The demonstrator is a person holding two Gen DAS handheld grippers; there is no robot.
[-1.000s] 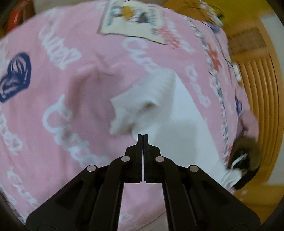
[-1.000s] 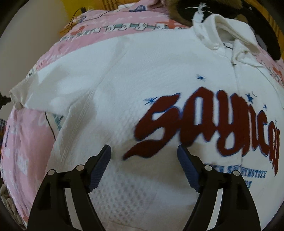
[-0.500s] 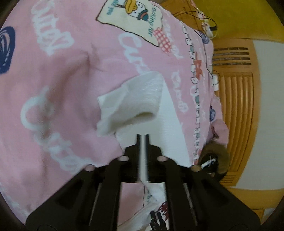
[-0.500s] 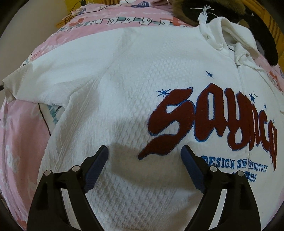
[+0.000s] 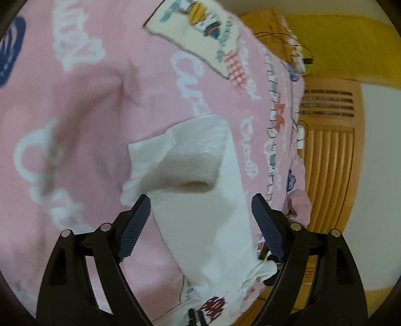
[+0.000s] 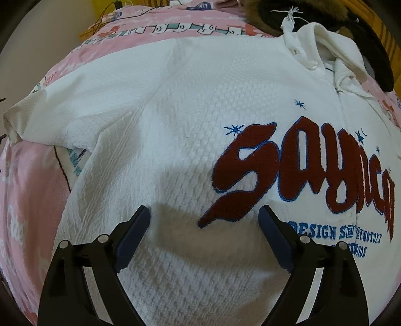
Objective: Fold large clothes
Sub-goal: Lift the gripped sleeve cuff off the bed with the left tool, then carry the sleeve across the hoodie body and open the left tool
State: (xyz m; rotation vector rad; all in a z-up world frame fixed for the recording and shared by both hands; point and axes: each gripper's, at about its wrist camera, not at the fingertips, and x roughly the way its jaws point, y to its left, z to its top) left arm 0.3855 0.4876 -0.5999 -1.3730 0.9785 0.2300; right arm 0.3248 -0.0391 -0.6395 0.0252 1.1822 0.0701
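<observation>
A white waffle-knit hoodie (image 6: 175,120) with dark red lettering lies front up on a pink bedspread (image 6: 27,190). Its hood (image 6: 325,52) is at the far right. In the left wrist view one sleeve (image 5: 210,200) stretches out across the bedspread (image 5: 75,125), its cuff end (image 5: 180,160) lying loose with the opening showing. My left gripper (image 5: 200,208) is open and empty, just above the sleeve behind the cuff. My right gripper (image 6: 204,218) is open and empty, hovering over the hoodie's chest beside the lettering.
A wooden slatted headboard (image 5: 330,160) stands past the bed's edge. A brown and black furry item (image 6: 313,15) lies beyond the hood. Thin cables (image 6: 120,15) run over the bed's far edge. A cream cartoon patch (image 5: 200,32) is printed on the bedspread.
My left gripper, shut one second ago, has opened, and the sleeve cuff now lies free on the bedspread. My right gripper stayed open and drifted slightly over the chest.
</observation>
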